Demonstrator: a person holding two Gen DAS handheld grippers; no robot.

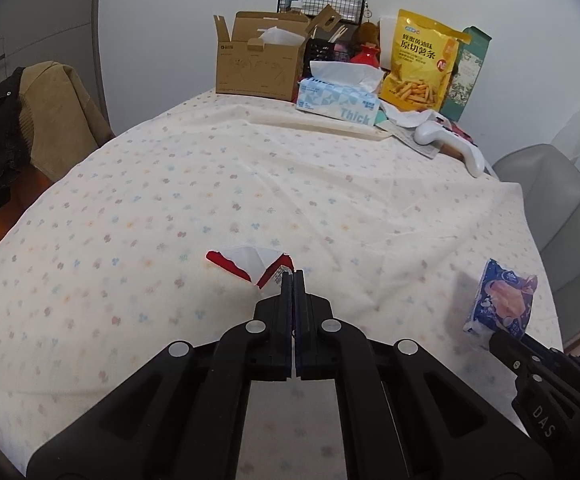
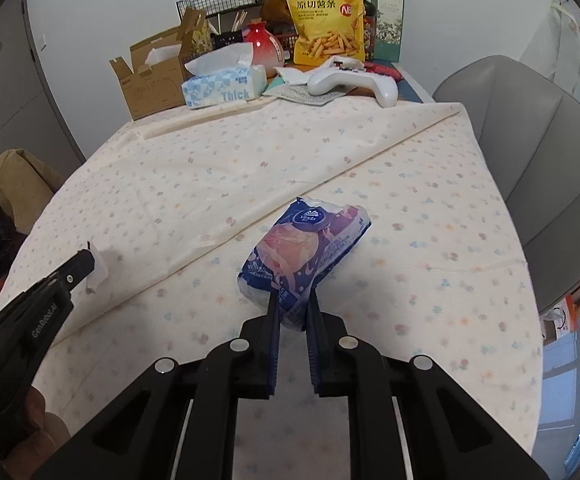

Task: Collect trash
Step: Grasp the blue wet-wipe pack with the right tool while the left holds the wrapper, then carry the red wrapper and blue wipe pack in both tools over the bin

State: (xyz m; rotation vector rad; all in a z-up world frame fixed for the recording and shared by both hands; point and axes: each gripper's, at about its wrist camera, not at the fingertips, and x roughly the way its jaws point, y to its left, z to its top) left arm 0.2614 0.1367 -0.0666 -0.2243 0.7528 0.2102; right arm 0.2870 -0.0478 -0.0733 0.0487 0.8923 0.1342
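Note:
My left gripper [image 1: 293, 274] is shut on the corner of a torn red and white wrapper [image 1: 250, 262], held just above the flowered tablecloth [image 1: 210, 184]. My right gripper [image 2: 293, 300] is shut on the near end of a blue snack wrapper [image 2: 303, 248], which tilts up off the cloth. In the left wrist view the blue wrapper [image 1: 501, 298] and the right gripper [image 1: 493, 338] show at the right. In the right wrist view the left gripper [image 2: 88, 258] shows at the left with a bit of white wrapper [image 2: 98, 270].
At the table's far end stand an open cardboard box [image 1: 258, 60], a tissue pack [image 1: 337, 98], a yellow chips bag [image 1: 417, 68], a white game controller [image 1: 449, 140] and a wire basket [image 1: 321, 0]. A grey chair [image 2: 537, 152] is at the right, clothes on a chair [image 1: 30, 120] at the left.

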